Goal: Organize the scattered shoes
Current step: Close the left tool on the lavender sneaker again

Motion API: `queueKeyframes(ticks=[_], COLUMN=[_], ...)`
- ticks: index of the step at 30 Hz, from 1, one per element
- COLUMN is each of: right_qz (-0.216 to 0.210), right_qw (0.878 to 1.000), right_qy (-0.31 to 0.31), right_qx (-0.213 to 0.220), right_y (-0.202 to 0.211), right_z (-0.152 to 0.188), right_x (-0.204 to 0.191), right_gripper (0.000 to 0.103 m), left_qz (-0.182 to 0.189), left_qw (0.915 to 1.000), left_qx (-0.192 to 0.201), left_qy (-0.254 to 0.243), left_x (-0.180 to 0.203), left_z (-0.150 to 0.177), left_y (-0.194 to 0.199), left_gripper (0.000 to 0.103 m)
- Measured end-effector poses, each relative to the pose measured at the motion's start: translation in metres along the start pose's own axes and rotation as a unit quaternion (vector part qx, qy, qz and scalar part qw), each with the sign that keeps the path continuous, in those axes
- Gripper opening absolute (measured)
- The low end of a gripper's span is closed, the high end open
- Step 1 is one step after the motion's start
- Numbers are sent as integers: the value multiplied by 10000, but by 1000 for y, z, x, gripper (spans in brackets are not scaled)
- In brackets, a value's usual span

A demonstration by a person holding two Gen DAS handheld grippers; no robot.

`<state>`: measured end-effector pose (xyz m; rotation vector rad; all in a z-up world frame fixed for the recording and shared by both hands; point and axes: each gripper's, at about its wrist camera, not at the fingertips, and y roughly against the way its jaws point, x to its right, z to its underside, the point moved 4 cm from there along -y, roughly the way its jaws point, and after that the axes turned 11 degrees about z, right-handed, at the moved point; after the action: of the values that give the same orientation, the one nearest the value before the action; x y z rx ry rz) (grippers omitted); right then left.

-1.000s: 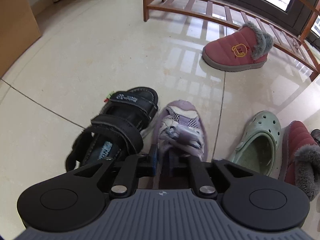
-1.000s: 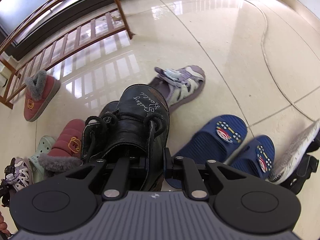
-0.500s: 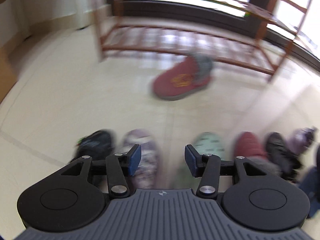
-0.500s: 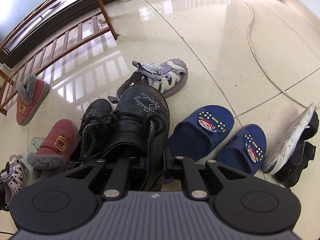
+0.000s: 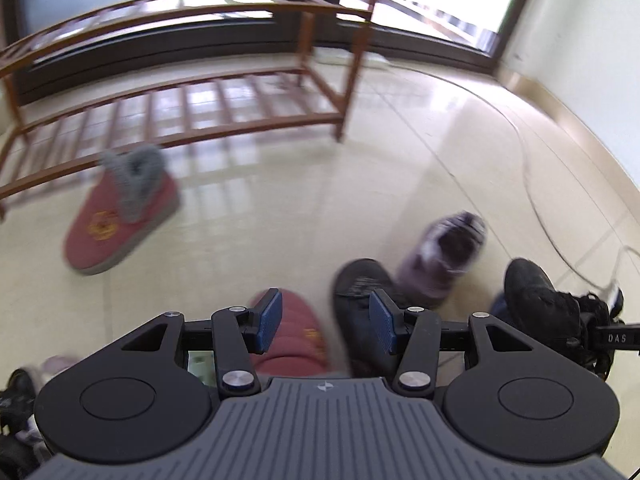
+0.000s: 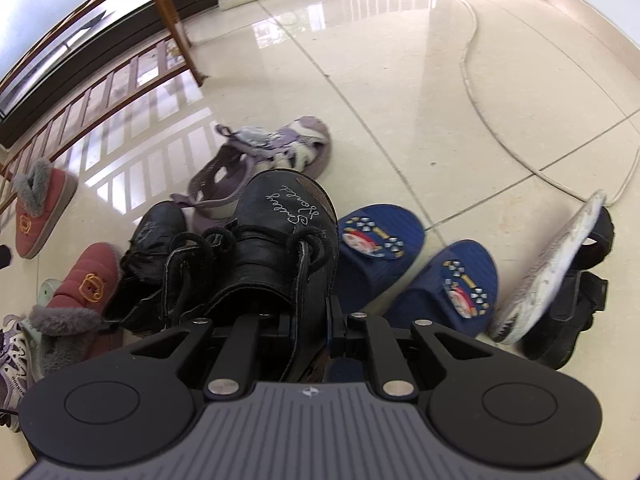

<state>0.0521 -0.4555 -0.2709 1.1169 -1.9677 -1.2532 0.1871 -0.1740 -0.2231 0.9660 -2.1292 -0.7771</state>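
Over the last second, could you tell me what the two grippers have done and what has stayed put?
The left gripper let go of the purple sandal it was clamping, opened, and swung up and rightward; it is empty now, above a red slipper and a black shoe. The right gripper stays shut on the black boot. The blue slippers and the shoe rack have not moved.

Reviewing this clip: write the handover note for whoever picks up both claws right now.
Left claw: open, empty, above a red fur-lined slipper and a black boot.
Right claw: shut on the black lace-up boot, held off the floor.
Wooden shoe rack: no shoes on the shelves in view.
Still on the floor: second red slipper, purple sandal, two blue slides, an overturned black sandal, others at the left edge.
Left: rack the held boot, then pair and shelve the rest.
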Motion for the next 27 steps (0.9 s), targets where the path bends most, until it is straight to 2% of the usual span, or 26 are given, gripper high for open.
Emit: queueKeyframes(ticks=[5, 14, 24, 27], right_qz=[83, 124, 184, 158], right_qw=[9998, 9993, 9983, 9983], right_qy=[-155, -354, -544, -560], right_qx=[-46, -46, -65, -54], right_y=[-5, -8, -12, -12], right_z=[0, -3, -5, -6], right_x=[21, 47, 65, 65], right_gripper=[15, 15, 15, 15], left_qz=[115, 258, 385, 519], left_qw=[9998, 9972, 9844, 9857], left_qx=[-126, -275, -641, -694], left_qy=[-110, -642, -1591, -1445], left_x=[19, 56, 87, 87], left_z=[-12, -36, -45, -46], left_y=[-33, -91, -161, -176], left_gripper=[52, 53, 53, 51])
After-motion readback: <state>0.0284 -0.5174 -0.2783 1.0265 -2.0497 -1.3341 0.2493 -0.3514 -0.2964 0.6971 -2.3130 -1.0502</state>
